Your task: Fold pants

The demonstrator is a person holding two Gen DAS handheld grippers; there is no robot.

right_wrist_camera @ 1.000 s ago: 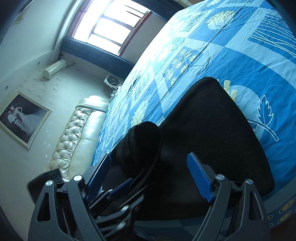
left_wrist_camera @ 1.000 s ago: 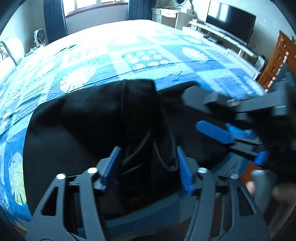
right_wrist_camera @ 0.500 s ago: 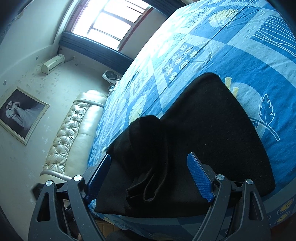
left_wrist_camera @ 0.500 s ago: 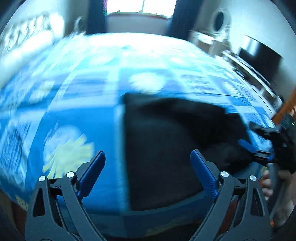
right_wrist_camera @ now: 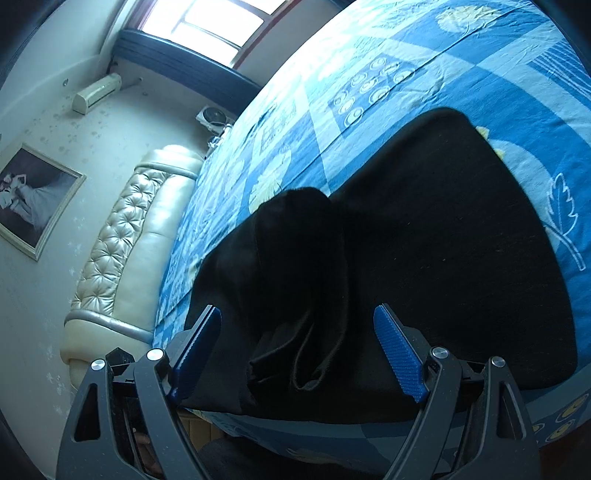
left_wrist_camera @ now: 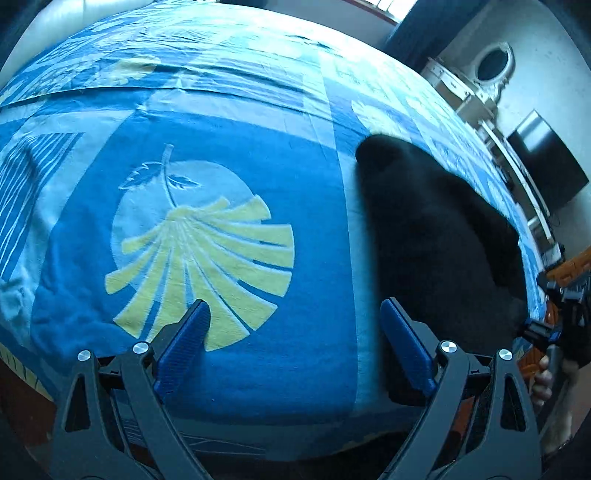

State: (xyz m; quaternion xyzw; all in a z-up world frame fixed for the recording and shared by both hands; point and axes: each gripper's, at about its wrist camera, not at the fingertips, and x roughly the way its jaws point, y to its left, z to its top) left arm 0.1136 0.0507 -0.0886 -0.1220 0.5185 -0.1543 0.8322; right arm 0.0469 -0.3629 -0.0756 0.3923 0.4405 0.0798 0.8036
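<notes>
A: Left wrist view first. The left gripper (left_wrist_camera: 295, 343) hangs over the near edge of the bed, tilted downward. Its jaws have just been opening and now stand wide, with only the blue bedspread (left_wrist_camera: 229, 122) between them. Nothing is held.

B: Where are the pants from there?

A: The black pants (left_wrist_camera: 436, 236) lie to the right, apart from the left gripper's fingers, close to the near edge of the bed. Left of them there is much free bedspread, with a yellow leaf pattern (left_wrist_camera: 207, 258) just ahead of the fingers. At the far right edge a hand (left_wrist_camera: 545, 376) holds the right gripper (left_wrist_camera: 554, 310), small in this view.

B: And the right wrist view?

A: The right gripper (right_wrist_camera: 299, 354) also points downward, at the near edge of the bed. Its jaws are wide, and a raised fold of the pants (right_wrist_camera: 295, 266) sits between the fingers, but the pads do not press on it. The rest of the pants (right_wrist_camera: 461, 240) lies flat to the right. Beyond them the bedspread (right_wrist_camera: 461, 48) is free until the headboard (right_wrist_camera: 125, 251) and the window (right_wrist_camera: 207, 26).
</notes>
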